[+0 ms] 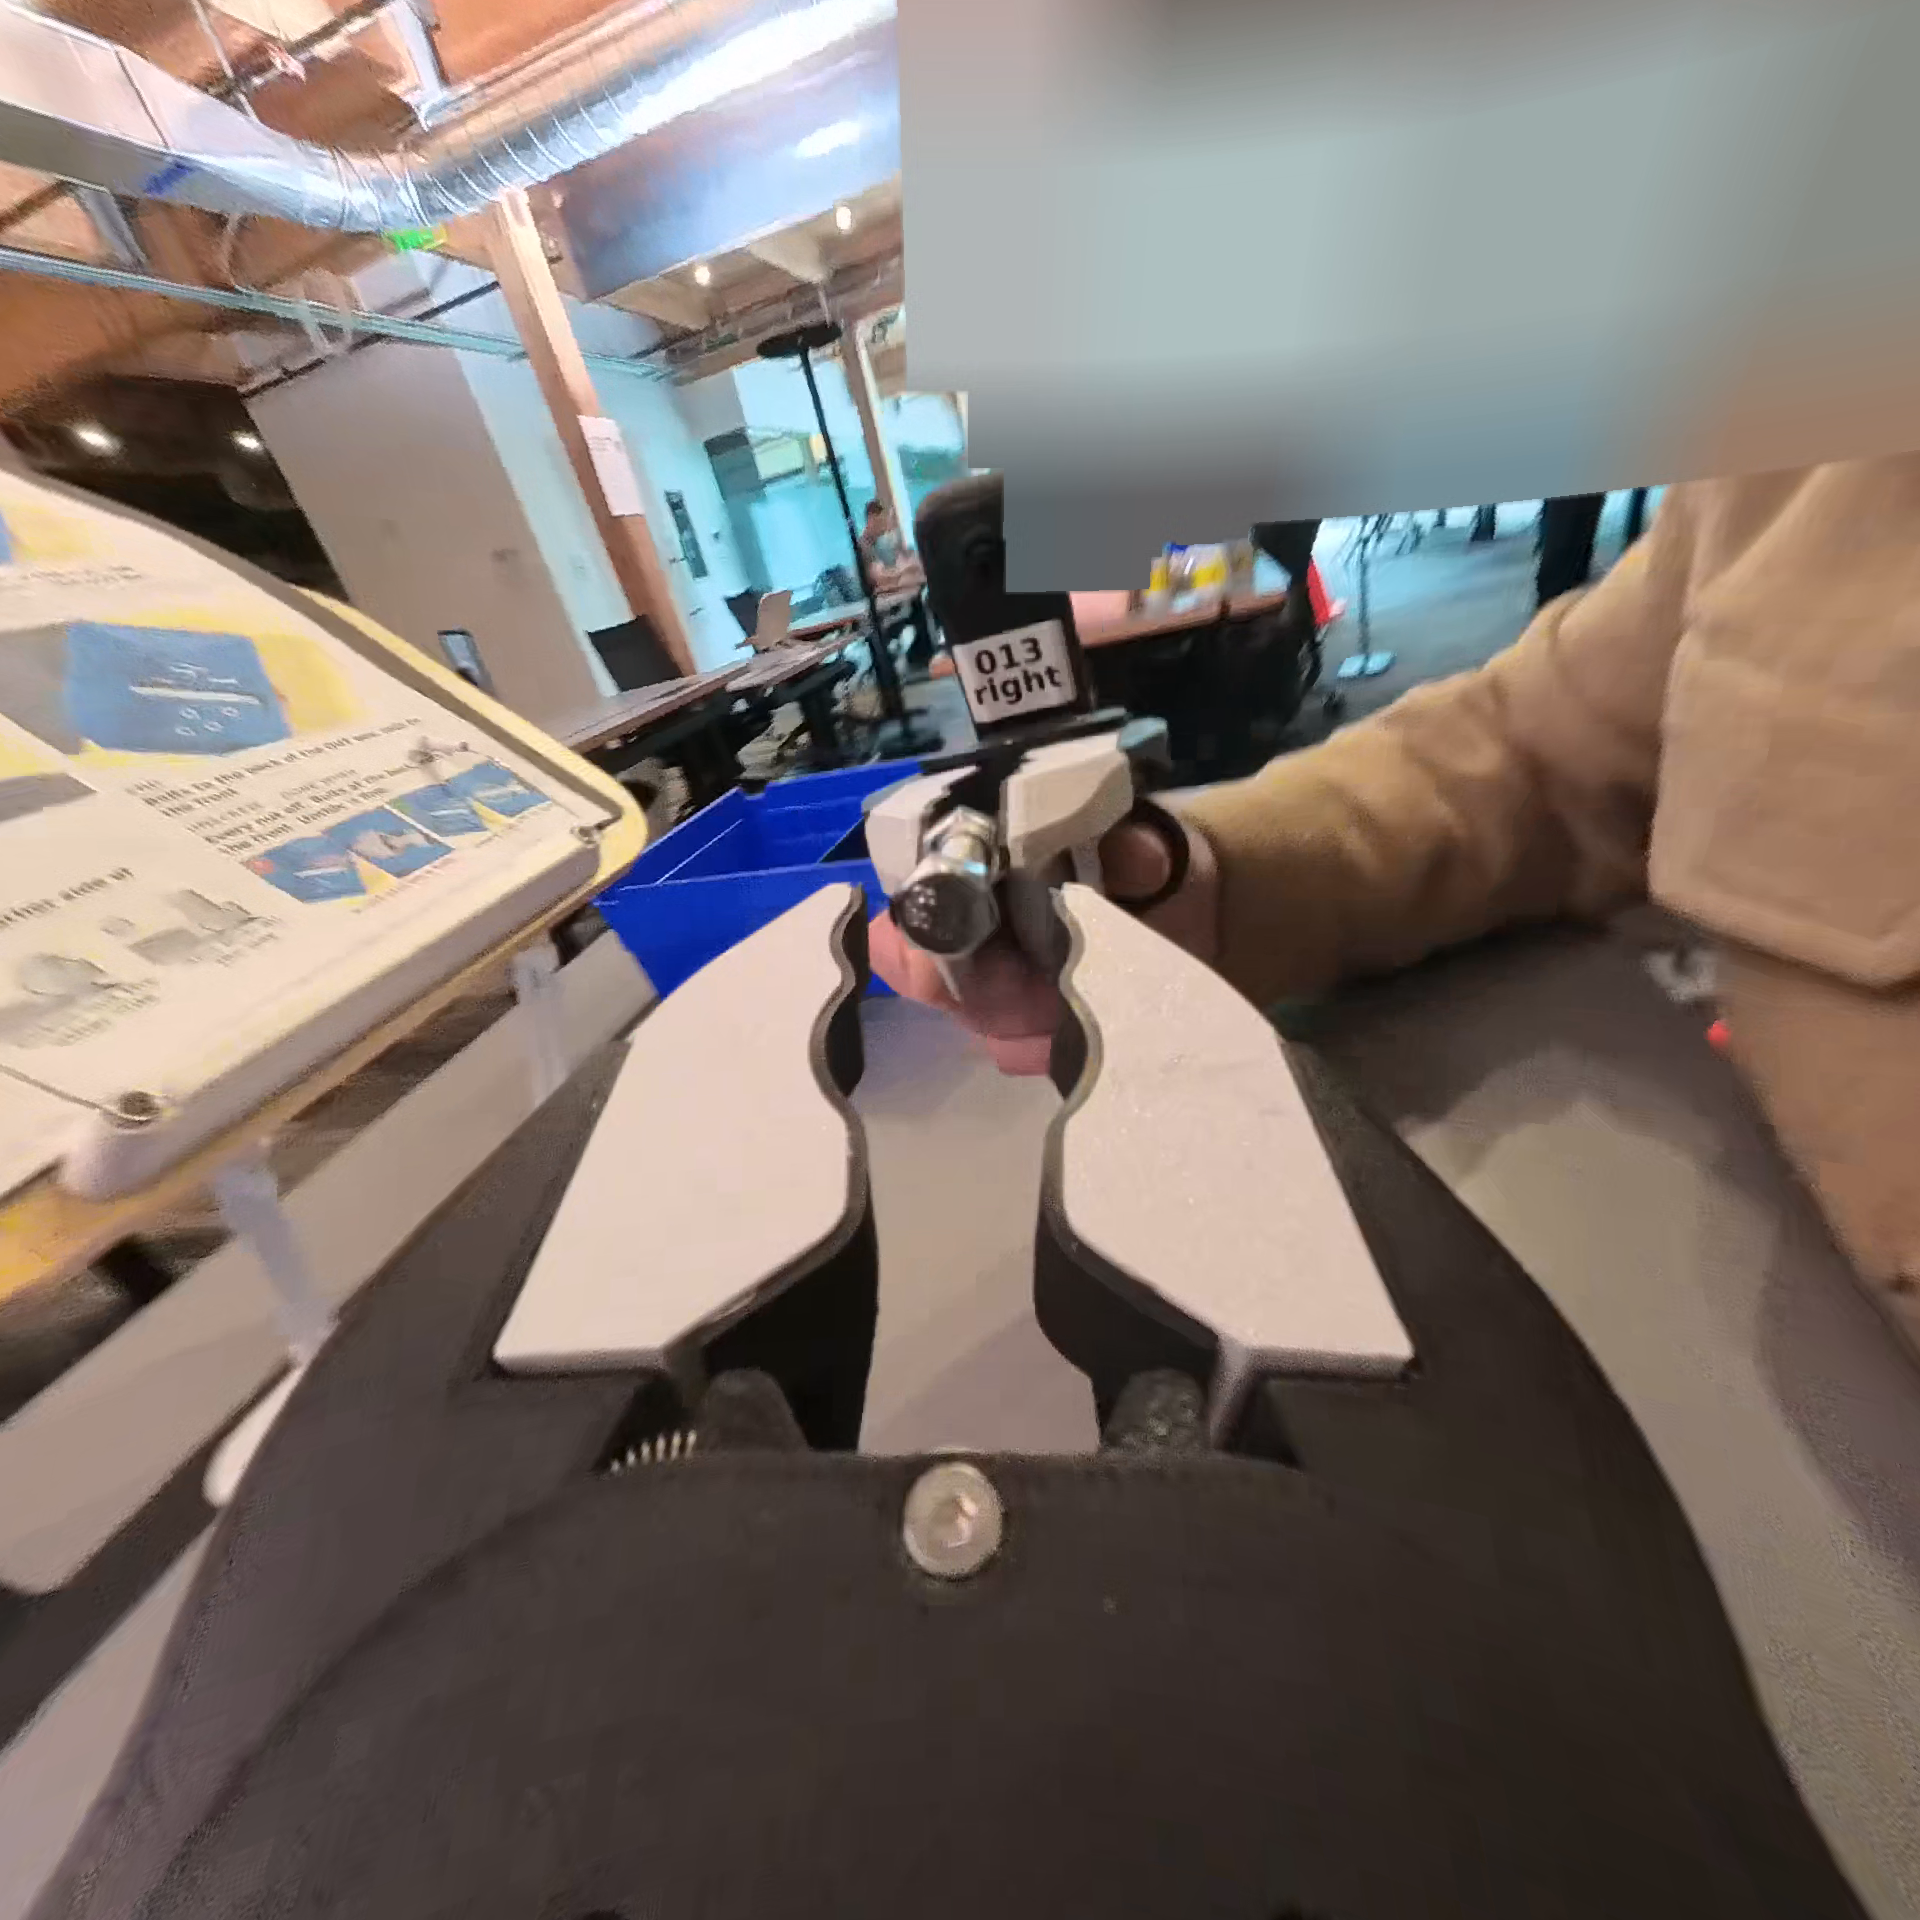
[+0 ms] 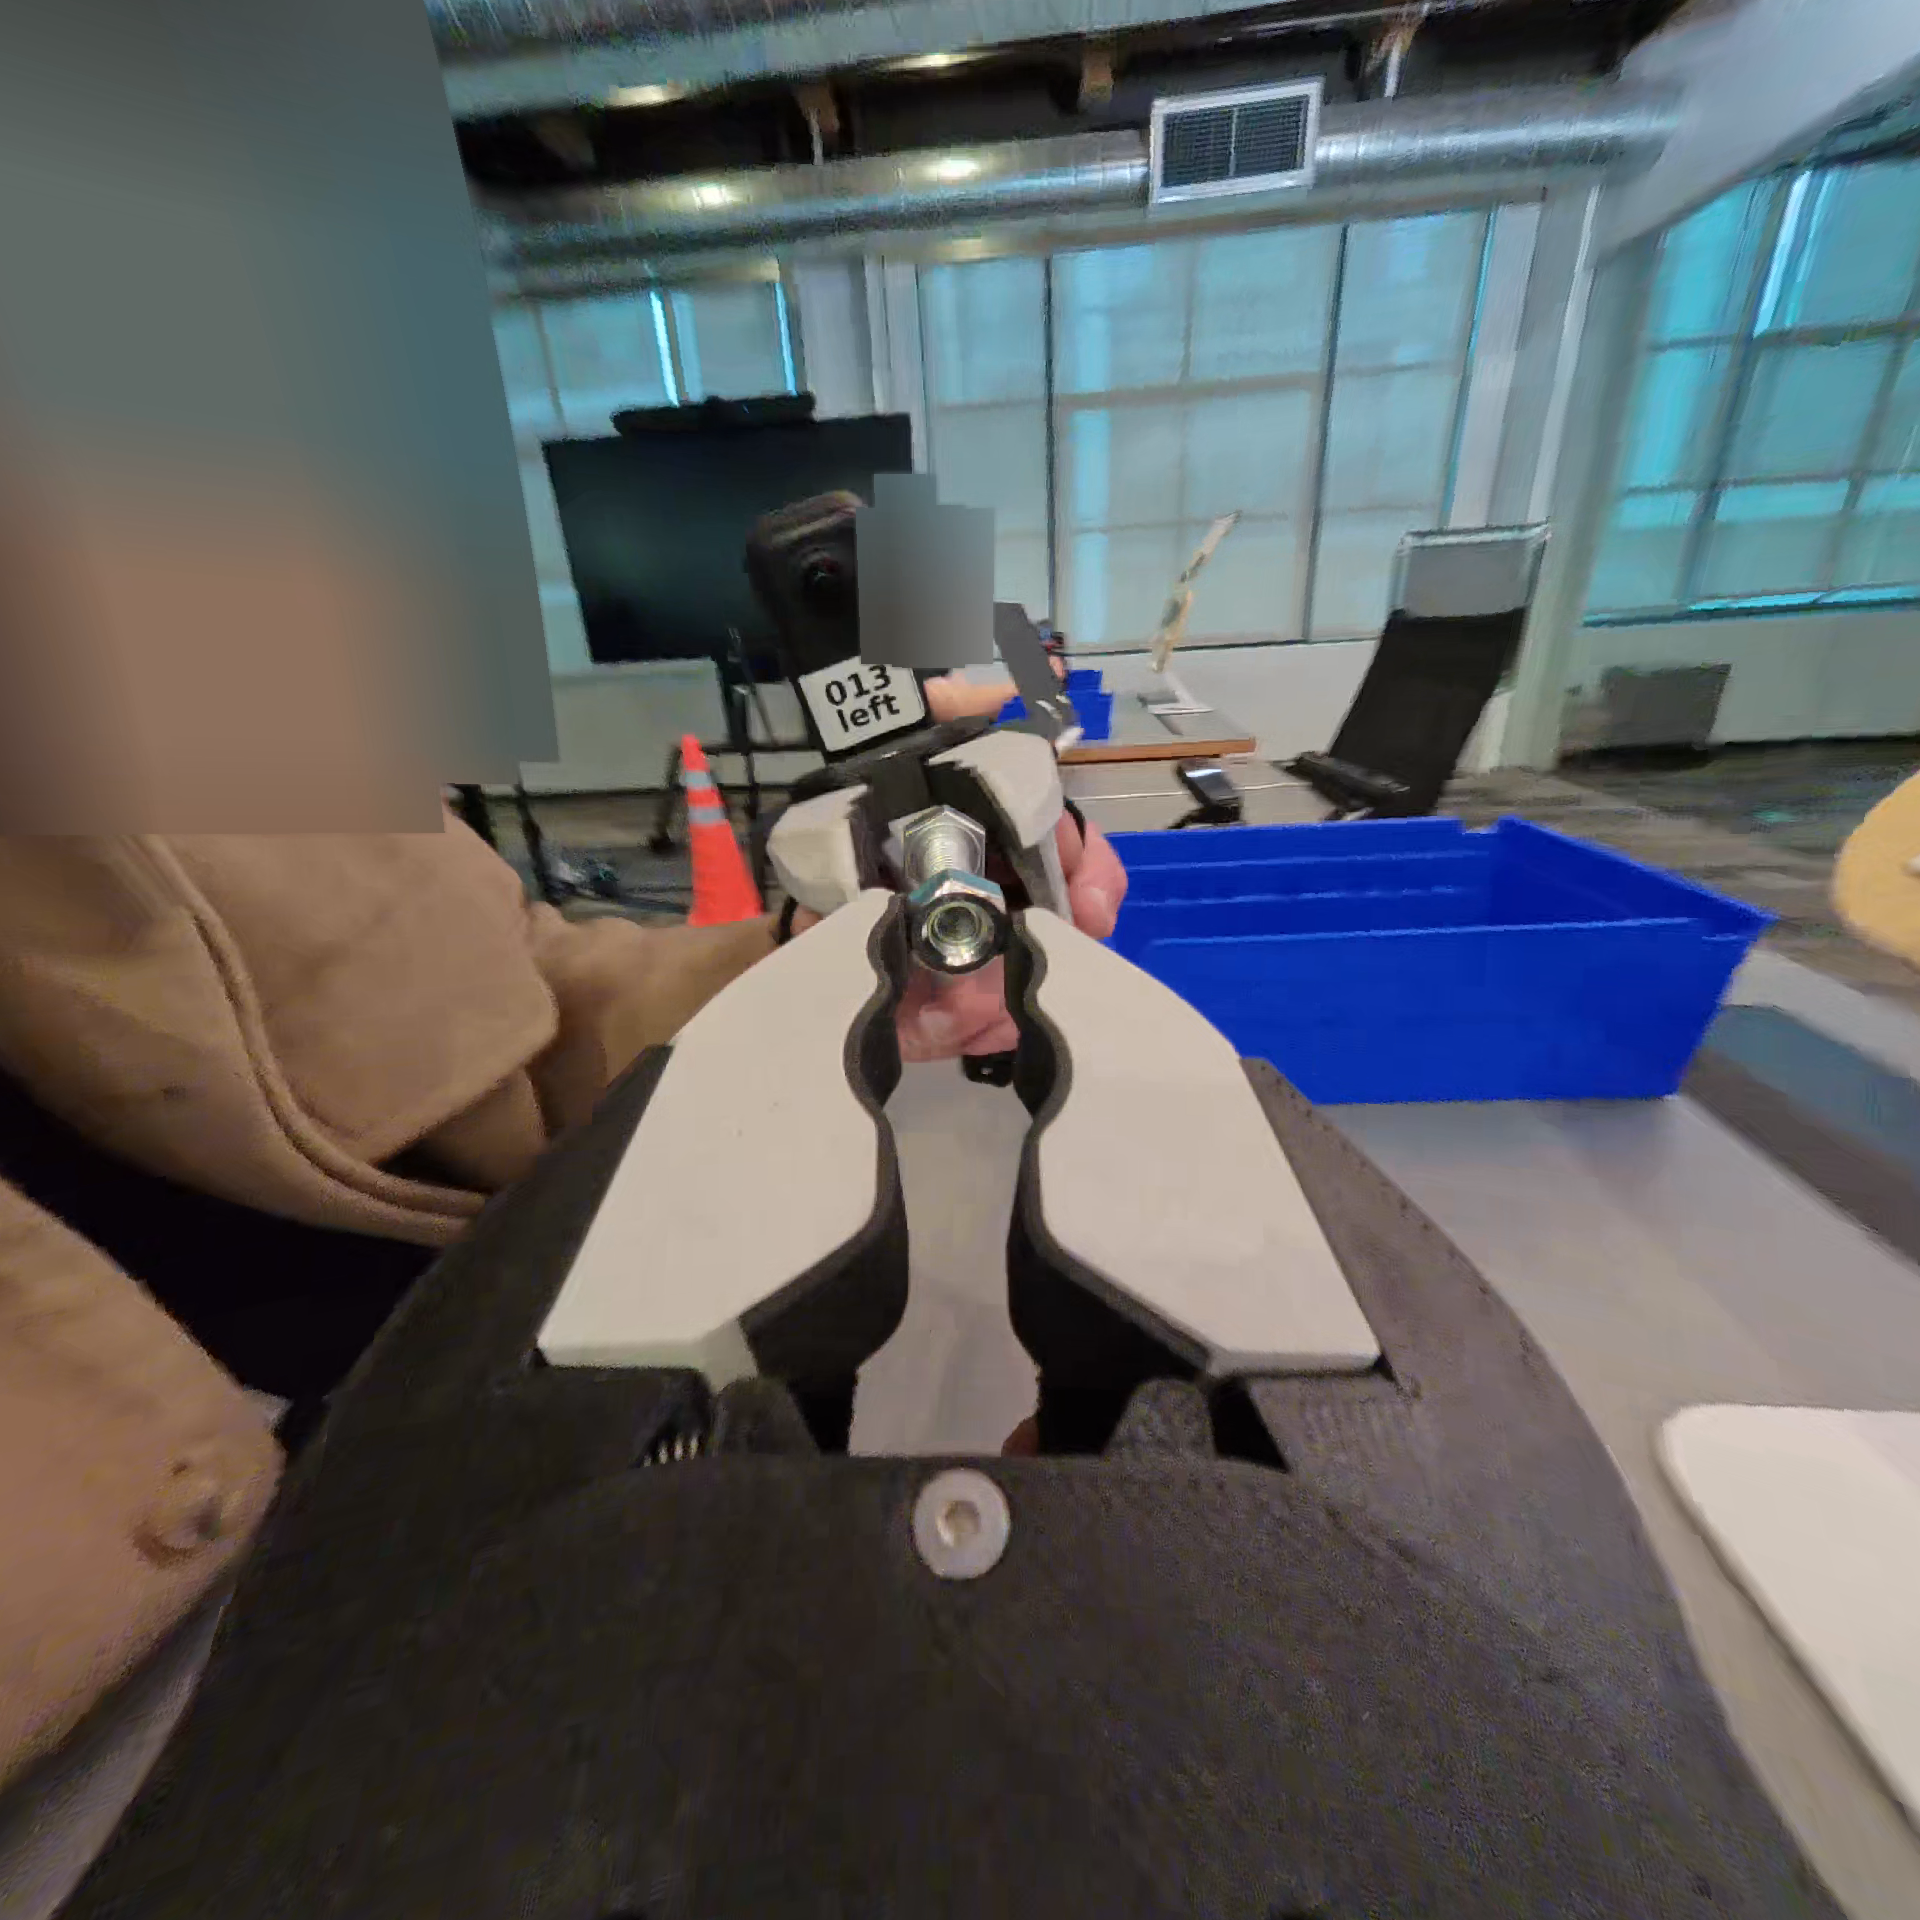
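Observation:
A silver bolt (image 1: 940, 920) with a hex nut (image 1: 971, 831) on its thread is held in the air above a grey table. My right gripper (image 2: 956, 920) is shut on the nut (image 2: 956, 925), with the thread's end facing its camera. In the left wrist view the right gripper (image 1: 982, 831) shows farther off, held by a hand. My left gripper (image 1: 966, 914) is open, and the bolt's head sits between its fingertips with a gap on each side. The left gripper (image 2: 925, 831) also shows in the right wrist view, around the bolt's head (image 2: 940, 831).
A blue bin with dividers (image 2: 1403, 987) stands on the grey table (image 2: 1558, 1247) beyond the grippers; it also shows in the left wrist view (image 1: 748, 883). A tilted instruction board (image 1: 260, 831) is at the left. A white pad (image 2: 1818, 1538) lies near right. A tan sleeve (image 1: 1455, 779) reaches in. My two grippers' fingertips are within a few centimetres of each other.

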`<state>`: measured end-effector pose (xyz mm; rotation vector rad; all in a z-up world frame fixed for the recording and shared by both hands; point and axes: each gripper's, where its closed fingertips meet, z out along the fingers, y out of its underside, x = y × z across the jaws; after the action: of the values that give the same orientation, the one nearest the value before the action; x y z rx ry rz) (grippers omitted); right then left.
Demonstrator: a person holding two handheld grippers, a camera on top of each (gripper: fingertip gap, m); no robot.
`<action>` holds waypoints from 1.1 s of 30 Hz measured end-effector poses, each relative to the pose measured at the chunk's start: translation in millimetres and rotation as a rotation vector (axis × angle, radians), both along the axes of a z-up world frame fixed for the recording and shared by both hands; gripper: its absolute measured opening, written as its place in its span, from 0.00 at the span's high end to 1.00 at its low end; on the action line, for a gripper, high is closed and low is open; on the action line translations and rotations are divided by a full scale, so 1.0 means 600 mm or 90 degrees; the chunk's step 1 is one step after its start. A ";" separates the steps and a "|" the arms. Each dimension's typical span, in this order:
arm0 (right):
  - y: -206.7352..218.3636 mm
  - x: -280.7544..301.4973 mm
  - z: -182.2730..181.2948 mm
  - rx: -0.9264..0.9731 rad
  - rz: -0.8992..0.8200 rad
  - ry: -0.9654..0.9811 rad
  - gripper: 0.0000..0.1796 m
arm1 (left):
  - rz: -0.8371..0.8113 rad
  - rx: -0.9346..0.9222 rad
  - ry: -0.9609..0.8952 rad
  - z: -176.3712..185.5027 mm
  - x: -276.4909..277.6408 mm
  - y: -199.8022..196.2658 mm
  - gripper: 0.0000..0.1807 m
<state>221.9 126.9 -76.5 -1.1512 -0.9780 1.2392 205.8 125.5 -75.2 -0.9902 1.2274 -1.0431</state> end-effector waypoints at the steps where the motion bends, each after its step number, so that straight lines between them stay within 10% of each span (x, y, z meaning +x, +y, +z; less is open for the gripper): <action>1: -0.002 -0.002 -0.003 -0.027 0.021 0.009 0.90 | 0.016 0.025 0.018 -0.004 0.001 0.000 0.84; 33: -0.008 -0.003 -0.003 -0.086 0.064 0.062 0.90 | 0.027 0.069 0.071 -0.022 0.012 -0.009 0.90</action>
<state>220.2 121.9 -78.5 -1.1460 -0.9001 1.4471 213.3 120.1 -88.2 -0.9959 1.3347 -0.8891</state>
